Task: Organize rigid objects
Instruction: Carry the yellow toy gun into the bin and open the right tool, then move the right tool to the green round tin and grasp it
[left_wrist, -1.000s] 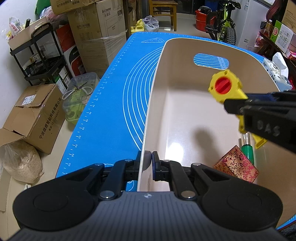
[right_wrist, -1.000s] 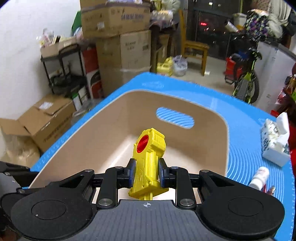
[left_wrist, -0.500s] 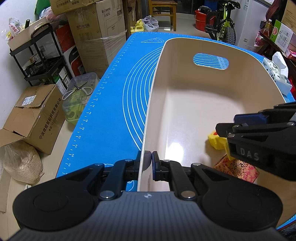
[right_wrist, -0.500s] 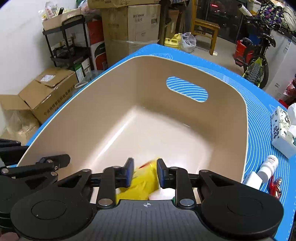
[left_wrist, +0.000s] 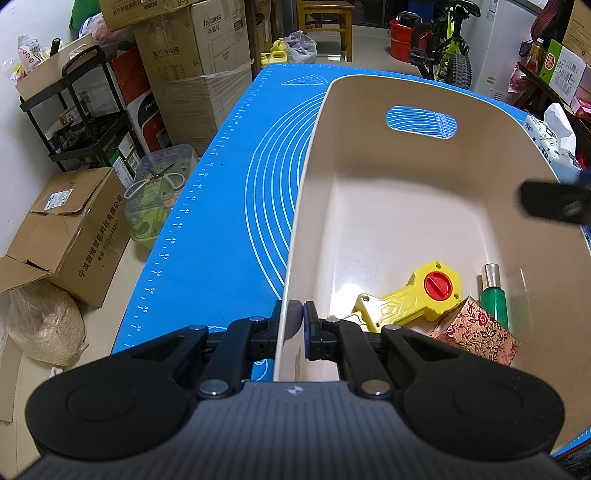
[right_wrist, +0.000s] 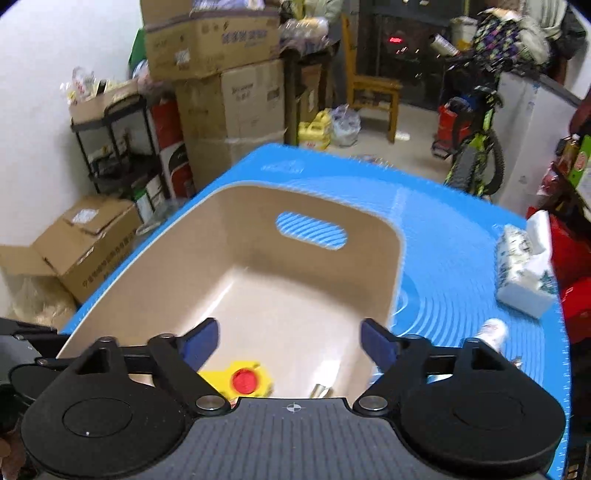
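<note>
Three things are sitting in the beige bin (left_wrist: 369, 206) so far: the yellow toy with the red knob (left_wrist: 413, 295), a green bottle with a silver cap (left_wrist: 493, 295), and a little floral-patterned box (left_wrist: 476, 332), all bunched at the near end. My left claw (left_wrist: 298, 321) is pinched tight on the bin's near wall, keeping it steady. My right claw (right_wrist: 290, 341) is spread wide with nothing in it, hovering above the bin.

I'd say we're partway. Out on the blue mat (left_wrist: 221, 221), right of the bin, there's a small white bottle (right_wrist: 493, 332), something small and reddish beside it I can't make out, and a tissue pack (right_wrist: 524, 273) that's soft, so probably not my problem.

Room's a cluttered storage space: stacked cardboard boxes (left_wrist: 199, 66), a black shelf rack (left_wrist: 81, 122), a kid's bike (left_wrist: 448, 44), a wooden chair (right_wrist: 373, 88).
</note>
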